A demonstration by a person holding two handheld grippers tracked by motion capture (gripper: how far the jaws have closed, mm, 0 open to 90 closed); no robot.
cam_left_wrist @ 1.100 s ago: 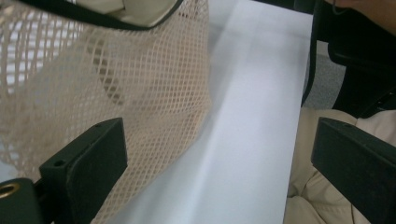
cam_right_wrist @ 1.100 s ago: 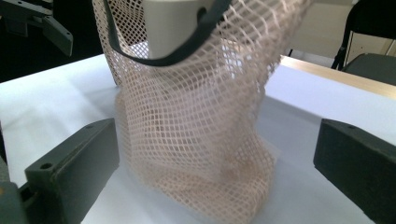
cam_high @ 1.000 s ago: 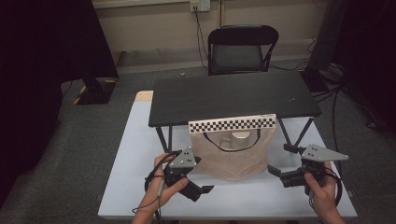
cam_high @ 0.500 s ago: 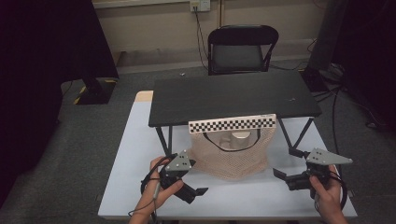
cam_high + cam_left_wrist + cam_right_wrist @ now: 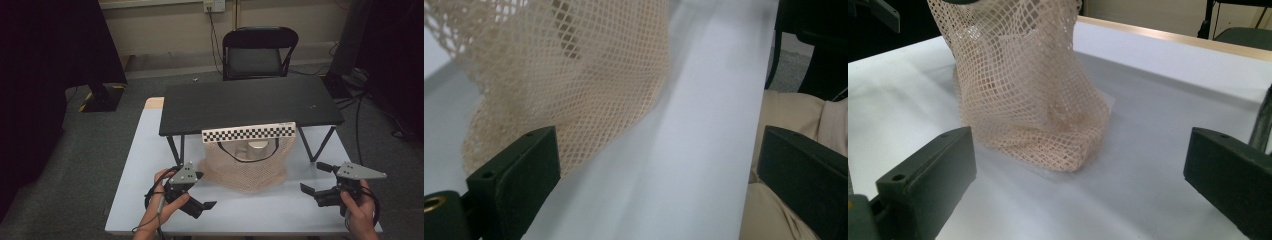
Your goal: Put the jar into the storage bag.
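A beige mesh bag (image 5: 245, 170) hangs from a black-and-white checkered strip (image 5: 248, 133) on the front edge of a low black table (image 5: 250, 102). Its bottom rests on the pale tabletop (image 5: 145, 150). A pale rounded object (image 5: 257, 147) sits inside the bag's mouth. My left gripper (image 5: 204, 190) lies just left of the bag, jaws wide apart and empty. Its own view has the mesh (image 5: 574, 75) close on the upper left. My right gripper (image 5: 312, 176) is open too, well to the right of the bag, facing the mesh (image 5: 1023, 90).
The black table stands on angled legs (image 5: 312, 145) on the pale tabletop. A black chair (image 5: 260, 52) stands behind it on the grey carpet. The person's beige trousers (image 5: 794, 120) lie past the near table edge in the left gripper view.
Both grippers have drawn back a little toward the near edge. The right one has also shifted outward to the right. The bag has not moved.
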